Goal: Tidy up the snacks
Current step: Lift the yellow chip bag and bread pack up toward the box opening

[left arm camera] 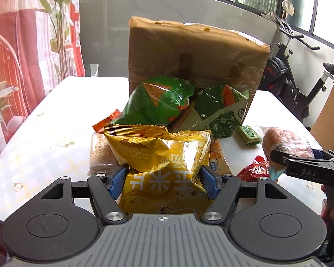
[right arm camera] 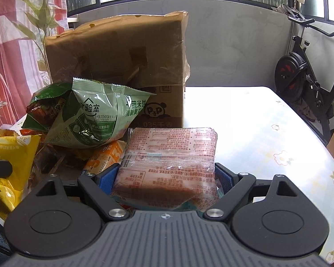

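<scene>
My left gripper [left arm camera: 163,181] is shut on a yellow snack bag [left arm camera: 164,155], its blue pads pressing both sides of the bag. My right gripper [right arm camera: 164,178] is shut on a flat clear pack with red print [right arm camera: 169,160]; the same pack [left arm camera: 285,142] and one right finger show at the right edge of the left wrist view. Behind both stands a brown cardboard box [left arm camera: 196,53], lying on its side with its flap raised, also seen as the box [right arm camera: 120,51]. Green snack bags [left arm camera: 158,102] spill from its mouth, one pale green bag [right arm camera: 93,120] nearest the right gripper.
A white flowered tablecloth [right arm camera: 267,133] covers the table. Loose on it lie a cracker pack [left arm camera: 100,153], an orange packet [right arm camera: 104,155], a small green sachet [left arm camera: 249,134] and a red wrapper [left arm camera: 256,169]. An exercise bike [right arm camera: 300,82] stands right, red curtains and plants left.
</scene>
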Available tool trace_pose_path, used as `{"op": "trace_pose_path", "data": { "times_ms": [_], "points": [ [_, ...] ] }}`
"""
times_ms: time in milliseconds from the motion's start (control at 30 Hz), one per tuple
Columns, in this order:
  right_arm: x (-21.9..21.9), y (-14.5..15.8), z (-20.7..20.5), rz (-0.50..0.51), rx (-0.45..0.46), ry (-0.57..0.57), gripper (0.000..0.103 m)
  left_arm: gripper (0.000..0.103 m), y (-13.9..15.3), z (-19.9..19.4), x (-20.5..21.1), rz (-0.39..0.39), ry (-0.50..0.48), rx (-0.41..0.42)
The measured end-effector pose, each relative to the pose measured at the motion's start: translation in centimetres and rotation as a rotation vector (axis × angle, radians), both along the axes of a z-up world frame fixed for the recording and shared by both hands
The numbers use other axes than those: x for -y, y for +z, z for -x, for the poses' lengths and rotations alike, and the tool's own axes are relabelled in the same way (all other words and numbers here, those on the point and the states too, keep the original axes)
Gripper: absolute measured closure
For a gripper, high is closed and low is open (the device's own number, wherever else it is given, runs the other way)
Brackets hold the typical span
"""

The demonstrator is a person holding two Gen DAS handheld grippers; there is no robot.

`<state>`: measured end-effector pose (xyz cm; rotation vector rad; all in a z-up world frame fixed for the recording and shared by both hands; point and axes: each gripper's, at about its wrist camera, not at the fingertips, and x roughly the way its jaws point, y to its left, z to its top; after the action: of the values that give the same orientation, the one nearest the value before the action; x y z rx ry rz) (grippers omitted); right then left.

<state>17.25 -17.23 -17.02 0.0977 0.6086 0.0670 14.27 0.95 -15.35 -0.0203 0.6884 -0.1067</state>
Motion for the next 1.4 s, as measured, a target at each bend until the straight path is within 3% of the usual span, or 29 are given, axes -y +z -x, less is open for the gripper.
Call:
{"op": "trace_pose_path", "data": {
  "times_ms": [267,567,1000,1400],
  "points": [
    [1.1,2.6,1.2,0.012,0.082,-0.038,0.014,0.031,3.7,-0.2,-3.3,-0.079,0.127,0.15],
    [2.7,2.9,0.1,-0.006,0.057,-0.085,0.014,0.031,5.1,-2.3,-6.0,-0.127,0.198,0.185],
    [3.4,4.4,-1.6,-0.022,0.062,-0.097,0.014,0.031,7.3,-4.8,-7.1,-0.117,0.181,0.211],
    [3.9,9.4,-4.5,-0.044,0.149,-0.097,0.014,0.031,10.3,-8.8,-6.3,-0.126,0.14,0.246]
  ]
}}
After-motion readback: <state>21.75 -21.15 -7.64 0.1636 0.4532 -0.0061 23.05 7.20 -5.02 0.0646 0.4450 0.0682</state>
